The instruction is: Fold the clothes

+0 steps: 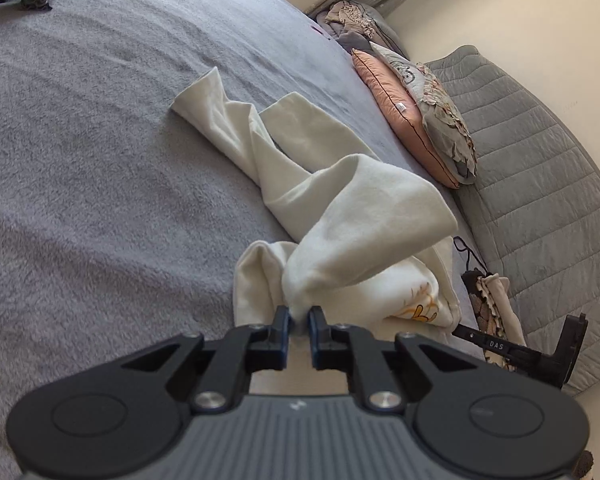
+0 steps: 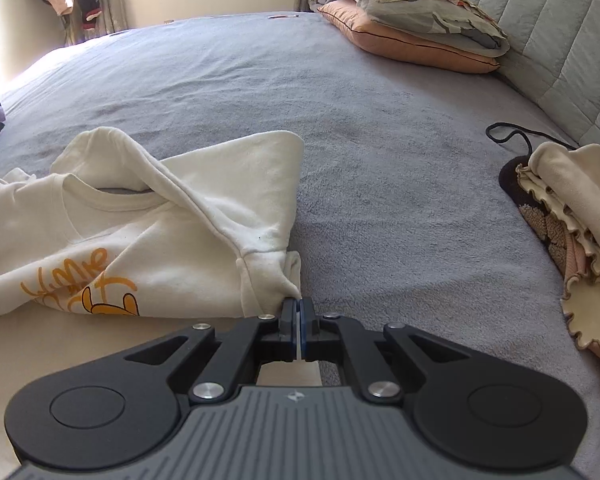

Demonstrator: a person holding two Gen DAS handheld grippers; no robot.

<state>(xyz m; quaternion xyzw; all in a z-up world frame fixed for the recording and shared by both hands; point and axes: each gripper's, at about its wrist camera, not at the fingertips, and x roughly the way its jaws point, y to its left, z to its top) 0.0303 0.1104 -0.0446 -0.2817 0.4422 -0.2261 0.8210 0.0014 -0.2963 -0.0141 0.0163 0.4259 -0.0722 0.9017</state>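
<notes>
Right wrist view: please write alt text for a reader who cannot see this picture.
The right hand-held gripper is shut on a corner of a cream sweatshirt with an orange print, which lies crumpled on a grey bed. Pillows are stacked at the far right corner, and a pile of frilled cloth lies at the right edge.

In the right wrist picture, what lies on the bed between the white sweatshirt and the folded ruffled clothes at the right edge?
Only bare grey blanket lies between the white sweatshirt and the ruffled clothes. The right wrist view shows this stretch.
</notes>
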